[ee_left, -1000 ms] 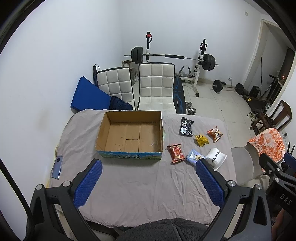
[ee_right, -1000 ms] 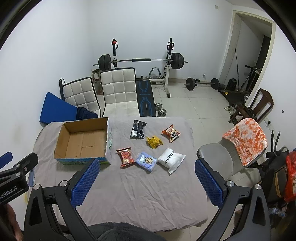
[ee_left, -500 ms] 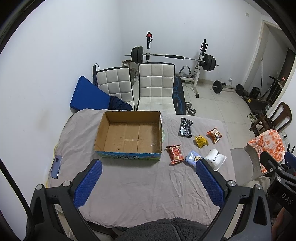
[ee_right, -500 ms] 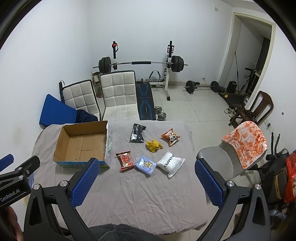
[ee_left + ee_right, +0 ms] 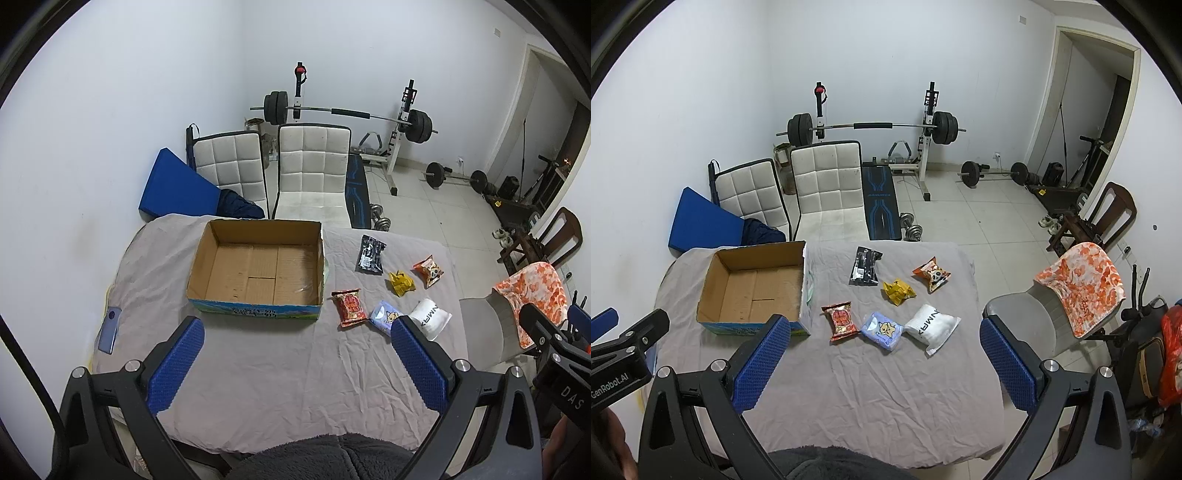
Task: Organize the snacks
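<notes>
An empty cardboard box point(image 5: 258, 271) point(image 5: 755, 286) stands on the left of the cloth-covered table point(image 5: 280, 376). Right of it lie several snack packs: red point(image 5: 349, 307) point(image 5: 841, 319), light blue point(image 5: 385, 317) point(image 5: 882, 330), white point(image 5: 431, 317) point(image 5: 931, 325), yellow point(image 5: 400, 282) point(image 5: 897, 291), orange point(image 5: 428, 270) point(image 5: 931, 274) and black point(image 5: 370, 249) point(image 5: 865, 265). My left gripper point(image 5: 295, 363) hovers open high above the table's near half. My right gripper point(image 5: 884, 363) is open too, above the near right part, holding nothing.
A blue phone point(image 5: 109, 329) lies at the table's left edge. Two white chairs point(image 5: 312, 173) stand behind the table, a grey chair with an orange cloth point(image 5: 1078, 291) to its right. A barbell rack point(image 5: 871, 127) and weights fill the back of the room.
Both grippers have risen and drawn back slightly, so the table and snacks sit a little smaller and farther in view. Nothing on the table moved.
</notes>
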Tool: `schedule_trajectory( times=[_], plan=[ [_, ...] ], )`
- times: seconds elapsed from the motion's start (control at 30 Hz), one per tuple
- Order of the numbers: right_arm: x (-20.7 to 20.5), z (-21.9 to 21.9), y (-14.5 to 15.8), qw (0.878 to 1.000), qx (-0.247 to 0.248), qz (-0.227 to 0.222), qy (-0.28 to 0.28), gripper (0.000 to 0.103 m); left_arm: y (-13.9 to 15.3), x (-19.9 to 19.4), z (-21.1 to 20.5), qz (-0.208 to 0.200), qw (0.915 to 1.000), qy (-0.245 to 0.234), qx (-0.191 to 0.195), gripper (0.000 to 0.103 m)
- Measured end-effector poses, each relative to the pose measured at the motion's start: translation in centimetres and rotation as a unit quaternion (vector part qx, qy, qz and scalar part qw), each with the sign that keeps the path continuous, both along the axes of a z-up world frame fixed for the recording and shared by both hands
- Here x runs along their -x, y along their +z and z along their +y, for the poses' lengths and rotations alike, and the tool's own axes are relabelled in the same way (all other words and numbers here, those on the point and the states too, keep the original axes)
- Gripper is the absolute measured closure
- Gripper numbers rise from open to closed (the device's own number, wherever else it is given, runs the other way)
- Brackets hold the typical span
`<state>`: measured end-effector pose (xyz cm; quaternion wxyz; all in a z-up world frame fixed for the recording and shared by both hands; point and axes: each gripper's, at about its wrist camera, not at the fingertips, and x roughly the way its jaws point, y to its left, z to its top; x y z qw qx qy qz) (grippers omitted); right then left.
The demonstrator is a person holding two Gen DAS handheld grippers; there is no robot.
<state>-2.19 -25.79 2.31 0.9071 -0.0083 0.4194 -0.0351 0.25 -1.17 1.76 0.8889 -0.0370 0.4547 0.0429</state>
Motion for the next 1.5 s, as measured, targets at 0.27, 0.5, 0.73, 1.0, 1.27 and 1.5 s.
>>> schedule_trajectory(
  times=[0.27,0.5,0.73,1.0,1.27,1.5],
  plan=[
    [0.3,0.0,0.0,1.0,0.003,-0.003,0.003,0.0,-0.1,0.1,0.3,-0.002,1.0,0.0,0.005,0.0],
    [0.4,0.1,0.0,1.0,0.003,-0.003,0.004,0.0,0.0,0.1,0.3,-0.004,1.0,-0.001,0.005,0.0],
    [0.8,0.4,0.2,1.0,0.001,-0.005,0.006,0.0,0.3,0.2,0.2,-0.005,1.0,-0.003,0.004,0.0],
    [0.7,0.4,0.1,1.0,0.001,-0.007,0.005,0.0,0.5,0.4,0.1,-0.009,0.9999,-0.007,0.003,0.0],
    [0.7,0.3,0.1,1.0,-0.002,-0.005,0.006,0.0,0.4,0.3,0.0,-0.009,0.9999,-0.004,0.003,0.0],
    [0.4,0.3,-0.2,1.0,-0.007,0.001,0.006,0.0,-0.1,0.4,-0.6,-0.004,1.0,-0.007,0.003,0.0]
  ],
)
